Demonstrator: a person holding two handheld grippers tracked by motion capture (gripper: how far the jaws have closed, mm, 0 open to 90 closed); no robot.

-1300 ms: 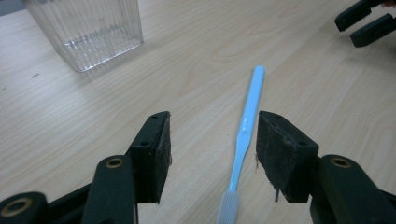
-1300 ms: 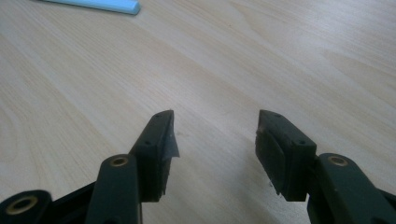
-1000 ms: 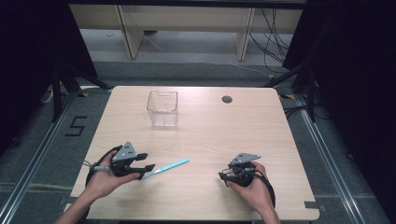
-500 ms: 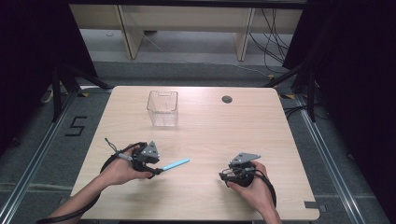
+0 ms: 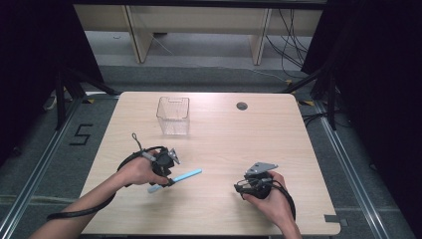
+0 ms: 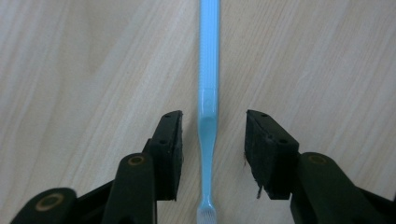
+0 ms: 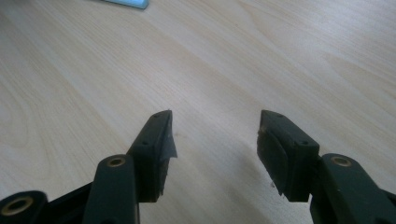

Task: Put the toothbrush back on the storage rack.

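Straddling the blue toothbrush [image 6: 207, 107] w/ left gripper [image 6: 212, 140], jaws apart, not yet clamped; brush lies flat near bench front-left. Right gripper [image 7: 215, 140] spread, idle. Next: squeeze on neck, lift toward clear bin [image 5: 173, 115].

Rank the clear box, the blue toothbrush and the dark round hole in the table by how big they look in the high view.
1. Clear box, largest, though it stands farther from the camera.
2. Toothbrush, long but thin, partly under the left gripper.
3. Hole, smallest.
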